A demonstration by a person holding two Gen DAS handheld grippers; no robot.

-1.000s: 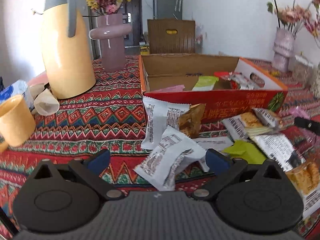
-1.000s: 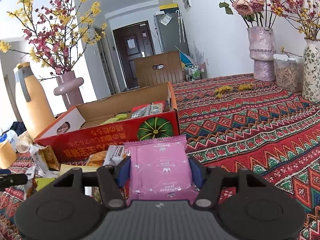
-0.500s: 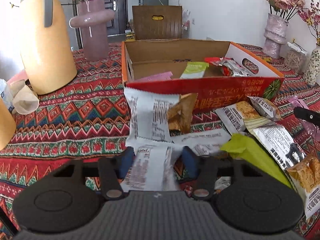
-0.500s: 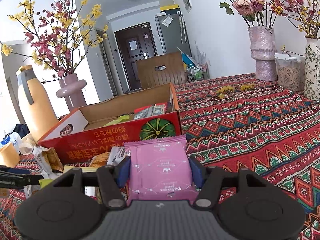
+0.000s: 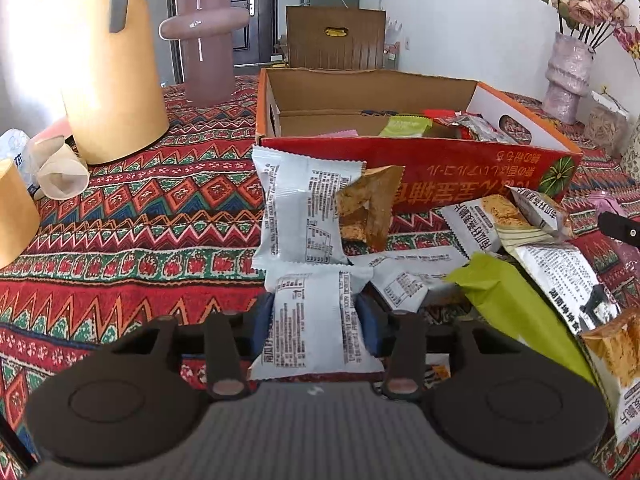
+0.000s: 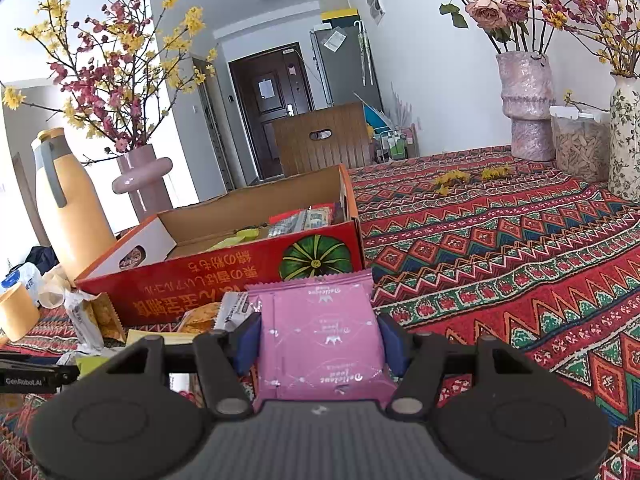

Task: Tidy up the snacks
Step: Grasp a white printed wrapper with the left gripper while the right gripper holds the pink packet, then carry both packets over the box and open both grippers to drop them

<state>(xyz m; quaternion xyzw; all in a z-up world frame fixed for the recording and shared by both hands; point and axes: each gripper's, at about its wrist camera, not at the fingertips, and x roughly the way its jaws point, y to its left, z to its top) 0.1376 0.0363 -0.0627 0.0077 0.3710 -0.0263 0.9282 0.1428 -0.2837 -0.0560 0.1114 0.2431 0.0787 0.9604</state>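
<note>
Cardboard, red outside and plain brown inside, makes up the open snack box (image 5: 472,168) lying just ahead of both pairs of fingers on the patterned tablecloth (image 5: 132,216); inside it, along its near wall, lie a pink packet (image 5: 340,133), a light green packet (image 5: 406,126) and some silvery red wrappers (image 5: 476,126), while the far half of its floor is bare; the left gripper (image 5: 316,322) has just been closing its jaws and its blue pads now press on both sides of a white printed snack packet (image 5: 314,324), which stands up between the fingers; just beyond those fingertips a second white packet (image 5: 304,212) leans against the box's front wall, touching a torn brown snack wrapper (image 5: 370,206); to the right of the fingers lie more loose packets, among them a lime green packet (image 5: 516,308); far to their left stand a yellow thermos jug (image 5: 108,64) and a paper cup (image 5: 14,210); the right gripper (image 6: 320,340) grips a pink snack packet (image 6: 320,336) squarely between its blue pads, just short of the box's front right corner; beyond the fingers to the right stands a clear lidded jar (image 6: 580,144) holding pale brown pieces, between two flower vases.
</note>
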